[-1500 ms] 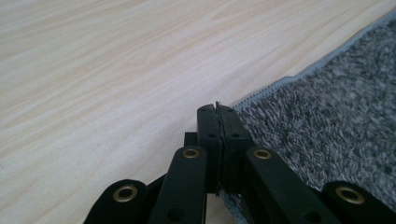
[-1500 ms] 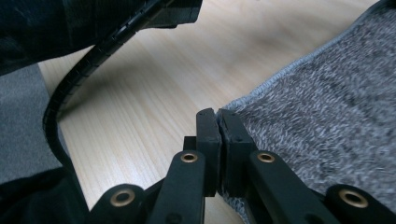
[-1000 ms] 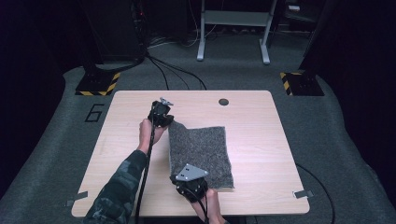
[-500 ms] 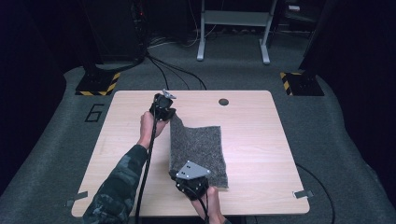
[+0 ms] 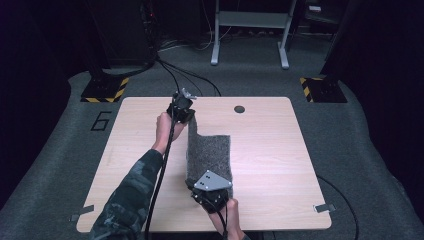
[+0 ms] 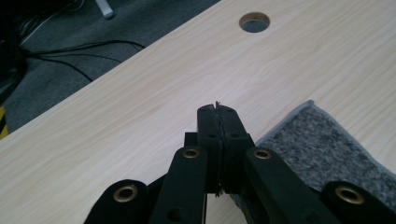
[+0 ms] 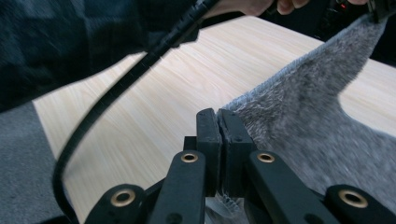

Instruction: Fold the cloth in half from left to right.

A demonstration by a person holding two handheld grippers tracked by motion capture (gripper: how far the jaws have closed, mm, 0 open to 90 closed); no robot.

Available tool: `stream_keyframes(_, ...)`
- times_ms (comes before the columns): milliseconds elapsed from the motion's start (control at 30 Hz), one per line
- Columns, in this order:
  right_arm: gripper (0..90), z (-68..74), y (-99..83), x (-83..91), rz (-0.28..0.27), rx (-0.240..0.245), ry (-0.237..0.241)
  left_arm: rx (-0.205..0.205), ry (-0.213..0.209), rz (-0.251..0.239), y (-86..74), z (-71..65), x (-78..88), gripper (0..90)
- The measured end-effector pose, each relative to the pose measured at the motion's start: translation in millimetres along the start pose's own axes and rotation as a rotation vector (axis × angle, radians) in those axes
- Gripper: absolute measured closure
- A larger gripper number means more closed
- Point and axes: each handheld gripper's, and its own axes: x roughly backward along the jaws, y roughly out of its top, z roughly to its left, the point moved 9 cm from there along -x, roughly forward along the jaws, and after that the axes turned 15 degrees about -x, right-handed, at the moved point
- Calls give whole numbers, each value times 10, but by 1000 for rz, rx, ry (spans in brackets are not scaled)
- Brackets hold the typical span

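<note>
A grey felt cloth point(image 5: 212, 152) lies on the wooden table point(image 5: 280, 150), with its left edge raised off the surface. My left gripper point(image 5: 188, 120) is shut on the cloth's far left corner and holds it up in the air. In the left gripper view the closed jaws point(image 6: 218, 112) pinch a thin edge, and the cloth point(image 6: 322, 144) hangs down at the right. My right gripper point(image 5: 194, 182) is shut on the near left corner. In the right gripper view the cloth point(image 7: 303, 116) rises from its jaws point(image 7: 218, 116) toward the other hand point(image 7: 252, 5).
A round cable hole point(image 5: 239, 109) sits near the table's far edge. The left gripper's cable point(image 7: 121, 84) runs along the sleeve. Bases with yellow-black tape point(image 5: 105, 90) stand on the floor behind the table, beside a metal frame point(image 5: 250, 30).
My left gripper has risen and shifted right with the far corner, so the cloth's left side stands up and the cloth looks narrower. The right gripper has kept still.
</note>
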Motion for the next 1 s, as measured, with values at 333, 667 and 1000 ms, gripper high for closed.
stream_keyframes(333,878,-283,-219,150,26,-49,-64,-26,-33,25,131,-248,-253,892)
stream_keyframes(667,877,-442,-386,190,54,-74,-90,-39,-52,41,182,-379,-393,890)
stream_keyframes(1000,876,-521,-472,205,72,-101,-101,-55,-68,53,215,-498,-527,889)
